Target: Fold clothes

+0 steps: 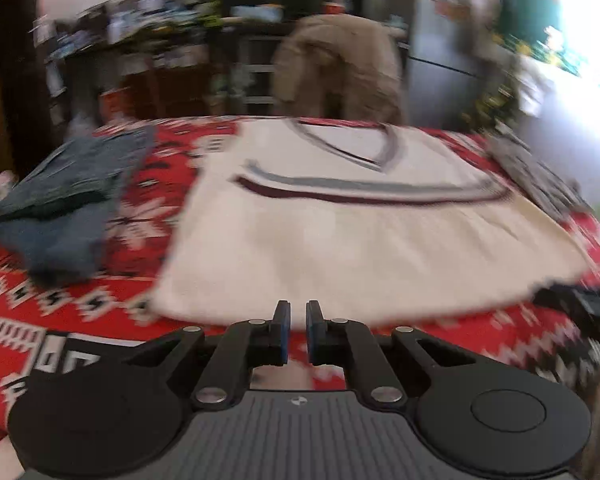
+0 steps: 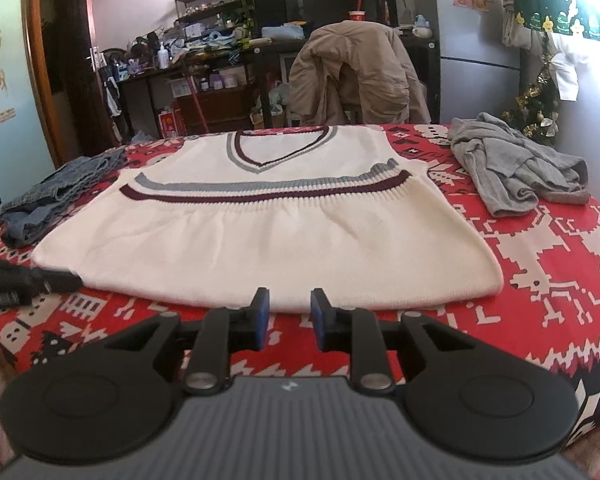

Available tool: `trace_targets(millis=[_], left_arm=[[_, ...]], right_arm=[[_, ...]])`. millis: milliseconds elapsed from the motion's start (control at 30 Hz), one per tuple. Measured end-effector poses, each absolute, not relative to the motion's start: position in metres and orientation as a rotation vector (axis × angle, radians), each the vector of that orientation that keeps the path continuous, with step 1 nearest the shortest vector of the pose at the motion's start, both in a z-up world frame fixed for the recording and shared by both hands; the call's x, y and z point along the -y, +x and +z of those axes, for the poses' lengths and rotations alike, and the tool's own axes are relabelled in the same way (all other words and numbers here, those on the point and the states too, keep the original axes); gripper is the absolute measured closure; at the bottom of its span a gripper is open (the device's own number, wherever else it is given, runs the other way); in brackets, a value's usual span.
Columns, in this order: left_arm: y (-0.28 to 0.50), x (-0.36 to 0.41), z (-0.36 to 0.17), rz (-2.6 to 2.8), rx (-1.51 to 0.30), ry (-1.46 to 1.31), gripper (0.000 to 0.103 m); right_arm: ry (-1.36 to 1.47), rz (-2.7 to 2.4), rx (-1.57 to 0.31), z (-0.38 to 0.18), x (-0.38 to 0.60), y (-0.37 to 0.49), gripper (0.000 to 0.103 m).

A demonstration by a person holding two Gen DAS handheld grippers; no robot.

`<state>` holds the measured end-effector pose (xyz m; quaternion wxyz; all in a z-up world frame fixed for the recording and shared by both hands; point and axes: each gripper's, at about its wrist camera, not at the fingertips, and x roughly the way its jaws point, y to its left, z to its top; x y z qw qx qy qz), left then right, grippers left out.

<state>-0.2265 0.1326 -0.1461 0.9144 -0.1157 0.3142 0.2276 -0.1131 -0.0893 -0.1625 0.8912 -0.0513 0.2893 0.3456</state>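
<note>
I have the vest (image 2: 268, 224) lying flat in the middle of the red cloth (image 2: 540, 248), neck at the far side; its hem is turned up over the chest, so the striped rib band runs across the middle and the near edge is a fold. My right gripper (image 2: 286, 316) sits just short of that edge with its fingers apart and nothing between them. My left gripper (image 1: 298, 330) is also at the near edge, fingers almost together with a thin gap, holding nothing. The left view is smeared with motion, so I can misjudge where the edge lies there and pinch the cloth along with the knit. If I catch only the top layer, the fold will skew. Jeans (image 2: 56, 204) lie far left and a grey top (image 2: 516, 168) far right; a wide swing could drag either.
</note>
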Motion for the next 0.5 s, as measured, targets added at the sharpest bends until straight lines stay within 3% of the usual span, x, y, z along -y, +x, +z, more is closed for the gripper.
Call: trace_targets(millis=[500], left_arm=[[-0.249,-0.192,-0.144,0.589,-0.657,-0.395,0.1]], right_arm=[[-0.113,0.698,-0.613,-0.162,0.094,-0.109,0.079]])
